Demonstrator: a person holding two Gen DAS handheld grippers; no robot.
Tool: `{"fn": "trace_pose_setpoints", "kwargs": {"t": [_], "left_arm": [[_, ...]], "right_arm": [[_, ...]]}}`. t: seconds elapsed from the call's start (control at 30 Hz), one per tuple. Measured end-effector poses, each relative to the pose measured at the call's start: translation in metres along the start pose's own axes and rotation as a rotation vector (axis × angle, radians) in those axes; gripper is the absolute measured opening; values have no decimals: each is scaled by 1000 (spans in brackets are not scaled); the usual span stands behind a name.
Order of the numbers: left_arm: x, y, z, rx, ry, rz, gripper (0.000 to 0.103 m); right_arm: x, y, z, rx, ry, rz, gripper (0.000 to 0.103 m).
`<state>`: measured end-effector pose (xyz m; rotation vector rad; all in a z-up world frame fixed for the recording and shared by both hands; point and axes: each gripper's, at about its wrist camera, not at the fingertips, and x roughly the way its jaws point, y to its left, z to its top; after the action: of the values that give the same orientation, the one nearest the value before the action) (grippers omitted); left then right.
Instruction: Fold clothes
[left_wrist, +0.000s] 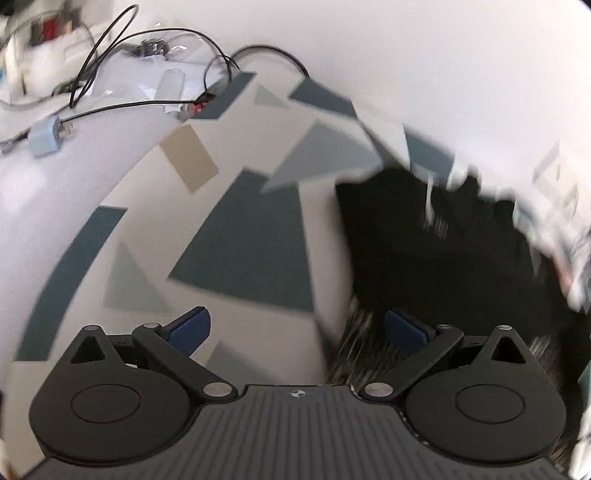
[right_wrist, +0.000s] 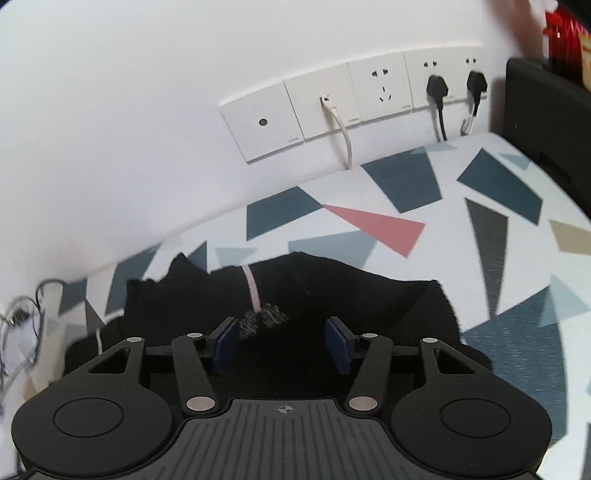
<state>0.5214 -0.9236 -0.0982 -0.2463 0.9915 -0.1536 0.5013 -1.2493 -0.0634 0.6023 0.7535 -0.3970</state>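
On patterned tablecloth (right_wrist: 517, 258) | black garment (right_wrist: 332, 295) lies lengthwise along wall | left gripper (left_wrist: 297, 328), right gripper (right_wrist: 282, 341): both agape, empty

We see a matt black cloth garment (right_wrist: 332, 295) lying on a smooth printed tablecloth (right_wrist: 480, 206). Our grippers' (right_wrist: 282, 345) bodies look like matt black plastic with shiny metal pivot pins, and their pads (right_wrist: 225, 343) are dull blue. The wall (right_wrist: 147, 110) is smooth matt white, its socket plates (right_wrist: 321, 107) glossy plastic.
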Motion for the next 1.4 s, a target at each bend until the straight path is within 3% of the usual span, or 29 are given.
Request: {"fn": "trace_pose_setpoints", "kwargs": {"t": [0.1, 0.2, 0.37, 0.4, 0.43, 0.47, 0.53, 0.7, 0.77, 0.87, 0.93, 0.97, 1.07, 1.17, 1.23, 1.4], "left_arm": [[22, -9, 21, -9, -23, -13, 100], [56, -22, 38, 10, 6, -29, 76], [84, -44, 58, 86, 0, -9, 76], [85, -45, 60, 86, -9, -19, 62], [84, -45, 62, 84, -25, -24, 26], [83, -46, 65, 78, -33, -7, 14], [81, -49, 67, 70, -60, 34, 11], [87, -62, 60, 193, -109, 129, 11], [89, -63, 63, 194, -113, 142, 13], [92, -61, 66, 179, -124, 171, 29], [88, -60, 66, 182, -130, 207, 63], [82, -60, 65, 190, -149, 217, 66], [57, -71, 53, 260, -193, 182, 67], [32, -89, 32, 342, -182, 121, 78], [19, -101, 15, 373, -151, 87, 90], [9, -124, -26, 415, -17, 12, 94]], "right_arm": [[14, 8, -3, -29, 17, 4, 50], [31, 26, -19, -103, 48, -21, 64], [50, 45, -42, -227, 53, -76, 64], [52, 44, -43, -226, 53, -81, 64], [54, 42, -43, -221, 58, -87, 64], [57, 41, -44, -216, 63, -92, 64], [63, 39, -46, -212, 78, -103, 64], [76, 56, -62, -340, 48, -147, 80], [81, 62, -65, -371, 24, -165, 83], [87, 64, -62, -346, 7, -170, 90], [89, 64, -60, -349, 9, -176, 92], [89, 64, -58, -345, 16, -174, 92], [79, 61, -53, -318, 38, -144, 92], [57, 61, -57, -326, 27, -102, 92], [39, 60, -64, -343, 5, -94, 92], [7, 51, -88, -332, 4, -106, 92]]}}
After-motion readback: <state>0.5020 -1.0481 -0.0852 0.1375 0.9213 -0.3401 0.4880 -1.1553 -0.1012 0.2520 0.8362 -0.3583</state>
